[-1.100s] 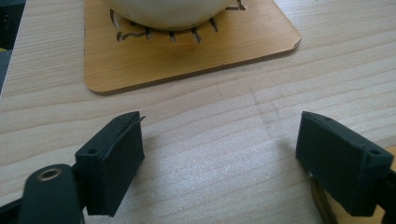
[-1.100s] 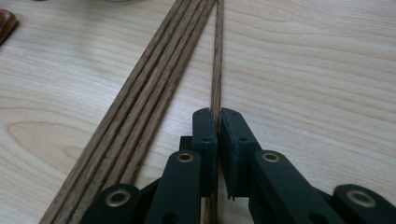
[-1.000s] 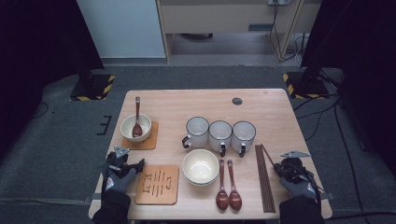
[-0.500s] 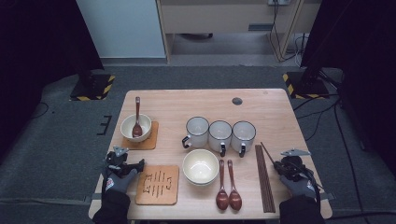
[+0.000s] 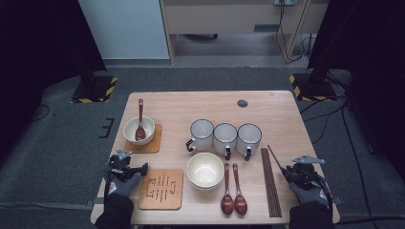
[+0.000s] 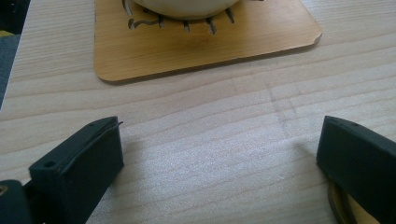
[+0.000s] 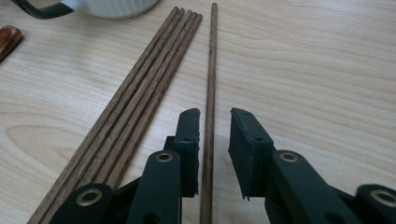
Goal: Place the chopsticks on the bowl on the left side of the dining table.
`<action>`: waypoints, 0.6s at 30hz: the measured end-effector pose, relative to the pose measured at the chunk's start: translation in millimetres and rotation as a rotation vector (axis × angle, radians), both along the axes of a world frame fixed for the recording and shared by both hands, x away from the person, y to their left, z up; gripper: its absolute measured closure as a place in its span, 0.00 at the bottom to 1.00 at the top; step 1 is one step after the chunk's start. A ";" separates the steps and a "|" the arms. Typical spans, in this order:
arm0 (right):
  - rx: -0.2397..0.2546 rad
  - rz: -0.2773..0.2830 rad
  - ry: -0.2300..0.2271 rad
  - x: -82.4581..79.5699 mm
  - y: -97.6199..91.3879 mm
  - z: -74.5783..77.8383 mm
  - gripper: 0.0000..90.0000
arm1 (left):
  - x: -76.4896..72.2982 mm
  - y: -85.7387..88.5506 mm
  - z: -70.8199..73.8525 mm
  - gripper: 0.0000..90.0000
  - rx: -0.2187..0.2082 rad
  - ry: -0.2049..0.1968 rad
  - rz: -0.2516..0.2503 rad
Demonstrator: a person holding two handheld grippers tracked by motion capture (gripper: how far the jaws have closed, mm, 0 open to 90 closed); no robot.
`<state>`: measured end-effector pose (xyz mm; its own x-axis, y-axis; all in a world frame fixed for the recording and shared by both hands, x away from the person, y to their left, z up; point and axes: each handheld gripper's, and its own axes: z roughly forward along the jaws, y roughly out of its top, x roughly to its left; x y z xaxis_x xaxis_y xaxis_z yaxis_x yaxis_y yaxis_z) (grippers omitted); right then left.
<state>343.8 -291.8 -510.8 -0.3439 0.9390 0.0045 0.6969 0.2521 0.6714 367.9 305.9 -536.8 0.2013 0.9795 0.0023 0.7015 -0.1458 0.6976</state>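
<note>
High view first: a place setting is going out on the surface (image 5: pixel 286 119), and the right gripper (image 5: pixel 289 168) sits at the near right edge beside the chopsticks (image 5: pixel 268 183), with one stray chopstick (image 5: pixel 276 159) angled off from the bundle toward it. The left gripper (image 5: pixel 143 167) rests low at the near left, just by the empty coaster (image 5: pixel 161 189); a bowl (image 5: pixel 205 171) and two spoons (image 5: pixel 233 191) lie between the hands, three mugs (image 5: pixel 225 138) behind them. Left gripper view now: jaws spread wide, nothing between them but bare wood, the far coaster (image 6: pixel 205 46) ahead with a bowl (image 6: pixel 187 7) on it. Right gripper view: here's the action. The jaws have just been opening and stand a little apart, with the stray chopstick (image 7: pixel 208 116) running straight between them, lying flat on the surface, and the pads don't press it. Looks like a release: that stick has been set down just beside the other four (image 7: pixel 140 98). Next move, I'd say, calls for backing the right gripper straight off without dragging the stick, then nudging it parallel or picking the next piece.
</note>
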 end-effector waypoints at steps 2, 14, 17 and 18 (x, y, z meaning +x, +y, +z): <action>0.002 0.002 -0.002 -3.4 -2.3 0.7 0.81 | 0.2 0.1 -0.1 0.00 -0.001 0.000 -0.001; -0.011 -0.011 0.038 -12.9 -6.5 -3.0 0.83 | 0.3 0.2 -0.1 0.00 -0.001 -0.001 0.000; -0.019 -0.006 0.047 -12.4 -6.7 -4.4 0.85 | 0.3 0.2 -0.1 0.00 -0.001 -0.001 0.000; -0.020 -0.008 0.050 -12.4 -6.4 -4.6 0.85 | 0.3 0.2 -0.1 0.00 -0.001 -0.001 0.000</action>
